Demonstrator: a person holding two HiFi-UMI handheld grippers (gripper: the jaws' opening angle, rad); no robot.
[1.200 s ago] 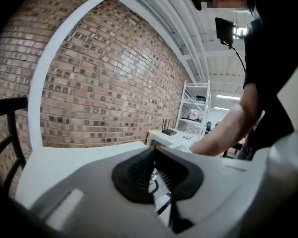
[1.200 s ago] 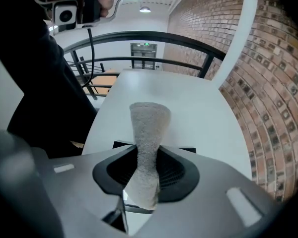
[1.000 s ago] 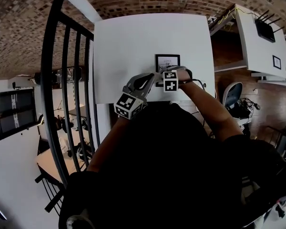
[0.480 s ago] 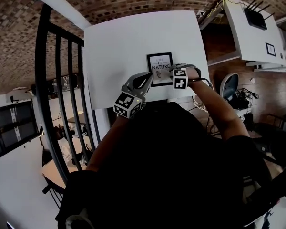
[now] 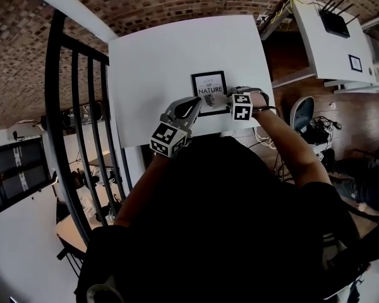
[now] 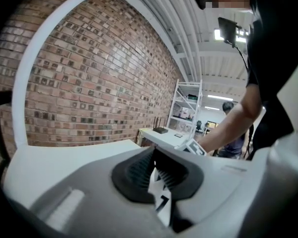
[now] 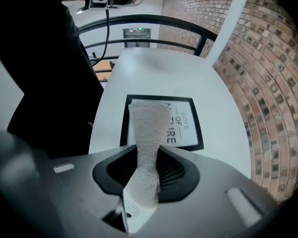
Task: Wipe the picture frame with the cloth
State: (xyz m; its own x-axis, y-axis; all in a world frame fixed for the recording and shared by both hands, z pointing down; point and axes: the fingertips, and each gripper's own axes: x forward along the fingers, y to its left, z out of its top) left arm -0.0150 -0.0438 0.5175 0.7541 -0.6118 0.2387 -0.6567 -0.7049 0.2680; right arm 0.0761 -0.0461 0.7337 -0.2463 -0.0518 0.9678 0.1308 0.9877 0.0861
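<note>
A black picture frame (image 5: 210, 91) with a white print reading NATURE lies flat on the white table (image 5: 164, 55). My right gripper (image 5: 227, 98) is at the frame's right lower corner, shut on a pale textured cloth (image 7: 146, 133). In the right gripper view the cloth reaches out from the right gripper (image 7: 148, 170) and covers the left part of the frame (image 7: 186, 125). My left gripper (image 5: 191, 108) rests just left of the frame near the table's front edge. In the left gripper view the left gripper (image 6: 159, 175) is shut, with a small white tag showing between the pads.
A black metal railing (image 5: 82, 106) runs along the table's left side. Beyond the table's right edge stand a white desk (image 5: 322, 43) carrying a router (image 5: 336, 21) and an office chair (image 5: 302, 115). A brick wall (image 6: 89, 83) lies behind the table.
My right gripper with the cloth has slid to the right across the frame, uncovering the print. The left gripper has stayed put beside the frame.
</note>
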